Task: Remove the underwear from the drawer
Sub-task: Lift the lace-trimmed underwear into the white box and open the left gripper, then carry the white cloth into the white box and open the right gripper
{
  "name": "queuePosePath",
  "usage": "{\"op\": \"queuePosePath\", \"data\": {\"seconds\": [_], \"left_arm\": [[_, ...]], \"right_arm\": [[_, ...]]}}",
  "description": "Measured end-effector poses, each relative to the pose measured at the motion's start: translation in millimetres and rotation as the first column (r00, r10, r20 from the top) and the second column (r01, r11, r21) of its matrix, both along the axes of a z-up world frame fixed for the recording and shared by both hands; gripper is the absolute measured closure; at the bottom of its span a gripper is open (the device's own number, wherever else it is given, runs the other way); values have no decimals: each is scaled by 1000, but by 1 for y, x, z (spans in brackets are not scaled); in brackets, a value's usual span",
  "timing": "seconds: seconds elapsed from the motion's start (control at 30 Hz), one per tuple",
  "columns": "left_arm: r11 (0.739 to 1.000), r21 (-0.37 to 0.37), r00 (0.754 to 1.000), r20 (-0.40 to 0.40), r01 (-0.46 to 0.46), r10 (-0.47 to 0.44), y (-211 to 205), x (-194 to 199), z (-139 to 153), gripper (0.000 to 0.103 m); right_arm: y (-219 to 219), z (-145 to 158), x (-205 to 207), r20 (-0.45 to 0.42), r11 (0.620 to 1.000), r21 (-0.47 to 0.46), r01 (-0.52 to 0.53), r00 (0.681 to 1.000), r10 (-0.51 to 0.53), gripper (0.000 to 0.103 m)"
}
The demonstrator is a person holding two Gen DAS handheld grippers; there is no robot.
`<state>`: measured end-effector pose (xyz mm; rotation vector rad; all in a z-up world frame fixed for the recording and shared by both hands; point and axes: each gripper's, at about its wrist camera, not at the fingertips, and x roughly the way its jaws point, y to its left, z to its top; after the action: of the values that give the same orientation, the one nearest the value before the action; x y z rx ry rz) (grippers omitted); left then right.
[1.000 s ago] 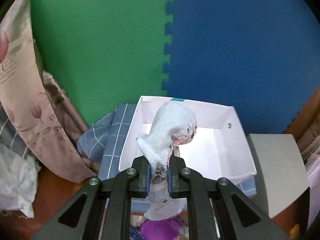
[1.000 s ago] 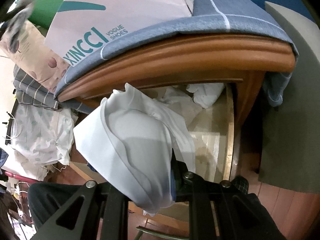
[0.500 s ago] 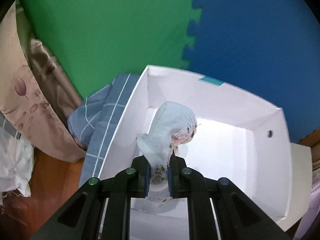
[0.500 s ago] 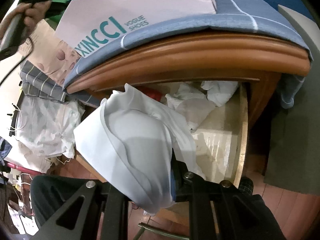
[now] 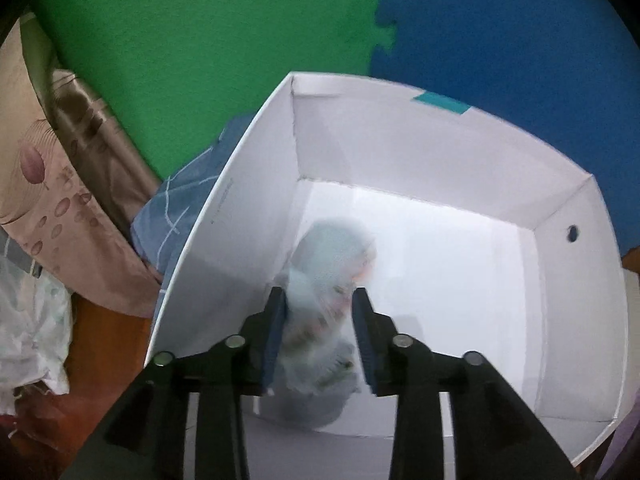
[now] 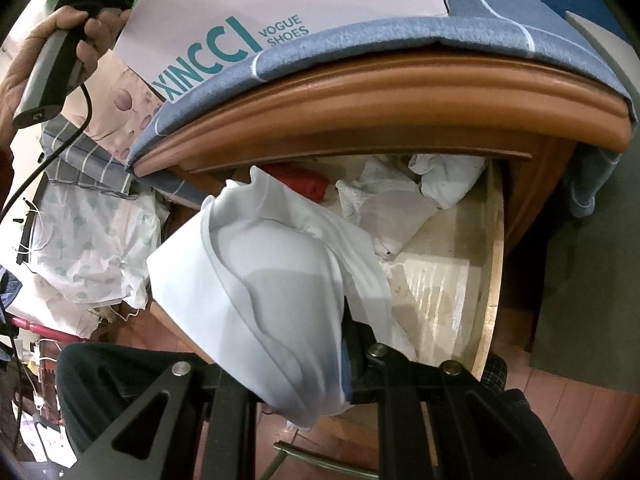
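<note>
Two grippers: one pictured from each wrist, both black with blue pads.
Left gripper (image 5: 320, 320): jaws spread apart, clenching nothing; it hangs over the near left part of the white cardboard shoe box (image 5: 460, 168).
Left fingers (image 5: 276, 336): the pale mesh underwear with coloured print (image 5: 326, 280) shows blurred between them; whether it touches the pads I cannot tell.
Pale mesh underwear: inside the shoe box, against its near left wall, smeared by motion.
White cardboard shoe box: open-topped, a teal tape patch on its far rim, a small round hole in its right wall; it stands on the blue checked cloth (image 5: 180, 208).
Right gripper (image 6: 304, 360): clamped on the white smooth fabric underwear (image 6: 260, 276), which drapes over and hides the left finger; the right finger (image 6: 360, 356) shows with its blue pad against the cloth.
White smooth fabric underwear: held up in front of the open wooden drawer (image 6: 490, 280), out of it.
Open wooden drawer: pulled out beneath the brown wooden tabletop edge (image 6: 400, 92); crumpled white garments (image 6: 404, 208) and a red rolled item (image 6: 300, 184) lie at its far end.
Left hand (image 6: 52, 36): far left in the right wrist view, gripping a grey handle with a black cable.
Backdrop: green foam mat (image 5: 200, 60) left, blue foam mat (image 5: 520, 40) right, joined by puzzle teeth.
</note>
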<state>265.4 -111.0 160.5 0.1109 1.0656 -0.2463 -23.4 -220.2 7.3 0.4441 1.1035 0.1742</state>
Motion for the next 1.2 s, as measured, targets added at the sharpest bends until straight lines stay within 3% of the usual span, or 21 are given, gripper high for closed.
{"op": "queuePosePath", "data": {"seconds": [0.07, 0.17, 0.43, 0.57, 0.73, 0.93, 1.03, 1.2], "left_arm": [[1000, -10, 1000, 7, 17, -17, -2, -2, 4, 53], [999, 19, 996, 82, 42, -43, -8, -16, 18, 42], [997, -28, 971, 231, 71, -63, 10, -80, 59, 27], [1000, -18, 942, 334, 13, -6, 47, -132, 66, 16], [994, 16, 909, 406, -105, 90, 94, -174, 42, 10], [976, -16, 923, 323, -216, 209, 153, -181, -19, 7], [964, 29, 923, 298, -263, 243, 166, -176, -43, 8], [956, 51, 925, 274, -288, 264, 180, -169, -56, 7]], "right_arm": [[1, 1, 0, 1, 1000, -3, 1, 1000, -1, 86], [1, 2, 1, 1, 1000, -6, 3, 1000, -3, 86], [0, 1, 1, 0, 1000, -23, 17, 1000, -17, 86], [-2, 1, 3, 6, 999, -38, 26, 1000, -26, 86], [-1, 1, 5, 16, 997, -60, 43, 999, -42, 86], [9, 20, 8, 41, 991, -122, 55, 998, -50, 86], [16, 35, 6, 35, 987, -157, 43, 999, -38, 86], [24, 77, 2, 54, 985, -167, 31, 998, -23, 86]]}}
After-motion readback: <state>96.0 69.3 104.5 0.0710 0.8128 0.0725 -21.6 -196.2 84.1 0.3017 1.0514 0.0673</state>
